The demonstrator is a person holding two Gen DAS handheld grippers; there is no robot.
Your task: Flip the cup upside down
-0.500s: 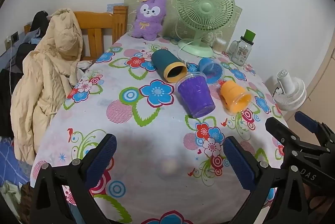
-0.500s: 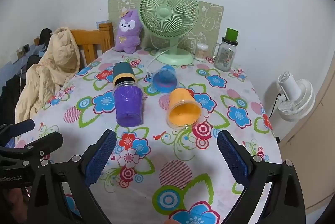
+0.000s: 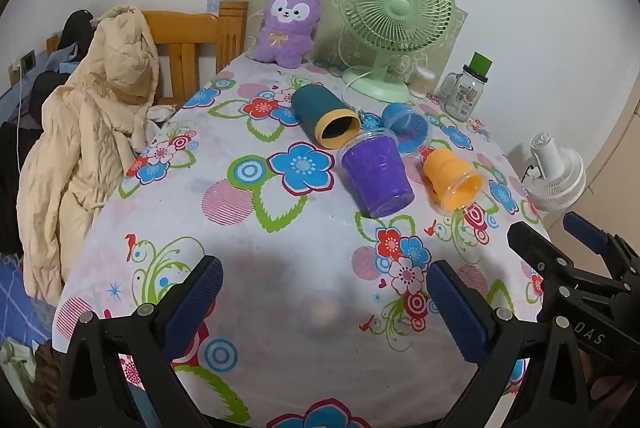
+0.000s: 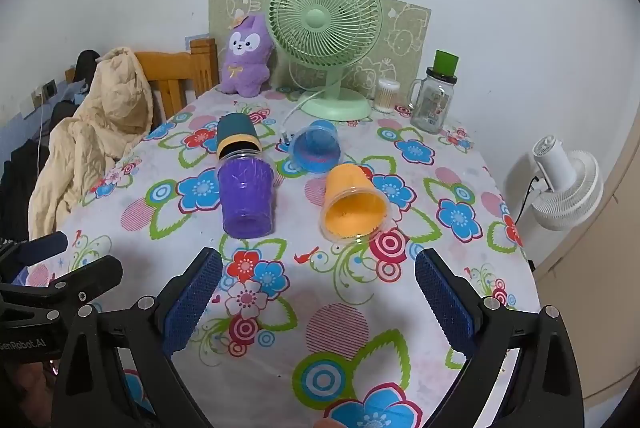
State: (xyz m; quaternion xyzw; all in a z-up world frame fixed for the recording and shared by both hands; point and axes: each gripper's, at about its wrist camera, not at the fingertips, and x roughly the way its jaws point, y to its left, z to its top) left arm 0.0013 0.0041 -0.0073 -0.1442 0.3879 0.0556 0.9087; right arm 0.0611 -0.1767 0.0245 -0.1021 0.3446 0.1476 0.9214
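Several cups lie on their sides on the flowered tablecloth: a dark teal cup with a yellow rim, a purple cup, a blue cup and an orange cup. My left gripper is open and empty above the table's near edge, short of the cups. My right gripper is open and empty, in front of the purple and orange cups. Each gripper shows at the edge of the other's view.
A green table fan, a purple plush toy, a glass jar with a green lid and a small container stand at the back. A wooden chair with a beige coat is at the left. A white fan stands right of the table.
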